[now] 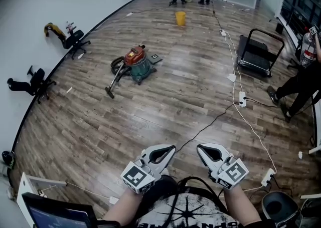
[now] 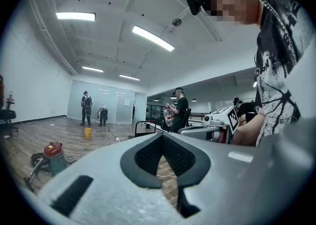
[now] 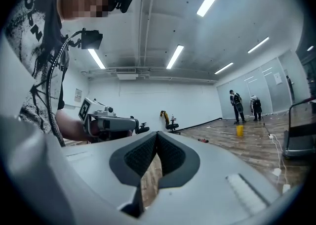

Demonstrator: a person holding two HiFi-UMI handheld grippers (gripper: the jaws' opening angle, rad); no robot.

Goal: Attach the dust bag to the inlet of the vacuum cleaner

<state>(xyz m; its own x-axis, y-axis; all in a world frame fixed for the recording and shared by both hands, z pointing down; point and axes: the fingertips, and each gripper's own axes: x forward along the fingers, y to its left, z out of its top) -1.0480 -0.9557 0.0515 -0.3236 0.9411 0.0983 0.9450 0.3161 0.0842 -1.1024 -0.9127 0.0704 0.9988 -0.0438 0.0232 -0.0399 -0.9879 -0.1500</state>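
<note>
Both tools shut and empty near the body, vacuum cleaner well away across the floor.

Left tool (image 1: 169,150) and right tool (image 1: 201,150) side by side low in the head view, jaws pressed together with nothing between them. Red-and-green vacuum cleaner (image 1: 136,63) on the wooden floor, far ahead and to the left, hose (image 1: 114,79) trailing forward. Inlet too small to make out; no dust bag visible in any view. Probable step: getting to the machine and locating the bag. Best approached clear of the black cable (image 1: 205,128) and power strip (image 1: 242,98), with jaws opened only beside the bag, then closed on its stiff collar, not the soft body.
</note>
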